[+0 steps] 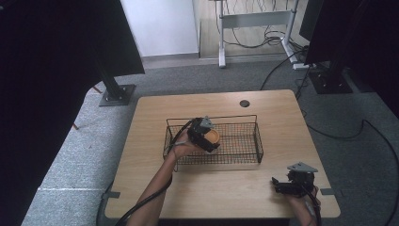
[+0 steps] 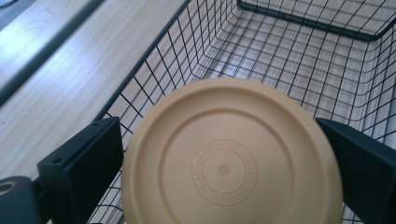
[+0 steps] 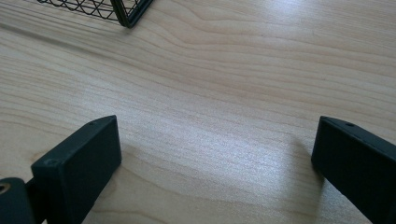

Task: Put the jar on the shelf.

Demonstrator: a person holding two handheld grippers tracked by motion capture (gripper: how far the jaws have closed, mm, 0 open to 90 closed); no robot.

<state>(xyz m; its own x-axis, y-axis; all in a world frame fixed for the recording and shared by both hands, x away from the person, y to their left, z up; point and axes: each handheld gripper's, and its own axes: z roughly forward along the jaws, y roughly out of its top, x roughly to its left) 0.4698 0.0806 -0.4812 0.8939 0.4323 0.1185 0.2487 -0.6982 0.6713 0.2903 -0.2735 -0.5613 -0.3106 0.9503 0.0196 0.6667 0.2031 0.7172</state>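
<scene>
A tan plastic bowl (image 2: 231,158), its round underside toward the camera, sits between the jaws of my left gripper (image 2: 219,163), which is shut on it. In the high view the left gripper (image 1: 209,139) holds the bowl (image 1: 213,137) over the left part of a black wire basket (image 1: 256,123) on the wooden table (image 1: 221,188). The basket's mesh floor (image 2: 299,60) lies beyond the bowl. My right gripper (image 1: 277,185) rests near the table's front right corner, jaws wide apart over bare wood (image 3: 217,140), holding nothing.
A dark round grommet (image 1: 244,103) sits near the table's far edge. A corner of the wire basket (image 3: 126,14) lies ahead of the right gripper. Black stands (image 1: 115,92) and cables (image 1: 329,132) are on the grey carpet around the table.
</scene>
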